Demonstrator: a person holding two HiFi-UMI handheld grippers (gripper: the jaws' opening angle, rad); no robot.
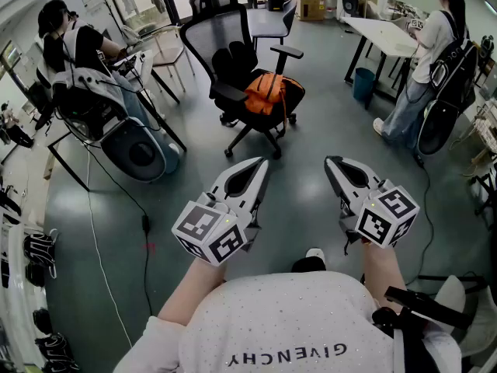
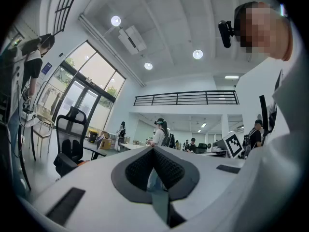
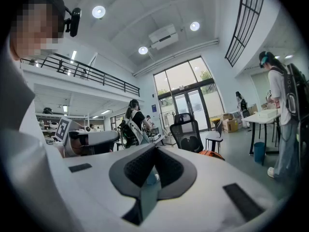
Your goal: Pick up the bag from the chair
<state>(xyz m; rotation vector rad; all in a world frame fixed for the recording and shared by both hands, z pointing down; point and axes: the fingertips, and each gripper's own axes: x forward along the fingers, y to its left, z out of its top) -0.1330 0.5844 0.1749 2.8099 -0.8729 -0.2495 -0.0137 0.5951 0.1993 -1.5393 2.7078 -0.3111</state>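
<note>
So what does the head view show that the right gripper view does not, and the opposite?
Only the head view: the chair's wheeled base and a black cable on the floor. Only the right gripper view: ceiling lights, glass doors, a balcony railing, and the right gripper with its jaws shut on nothing. Both: the black chair, the orange bag on its seat, the blue bin.

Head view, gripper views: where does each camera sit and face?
Head view: on the head, looking down at chair with orange bag; shows forearms, left hand-held gripper, right hand-held gripper.
Left gripper view: on that hand-held gripper, along shut jaws, tilted upward; torso right.
Right gripper view: likewise; torso left.
All three share the chair.
</note>
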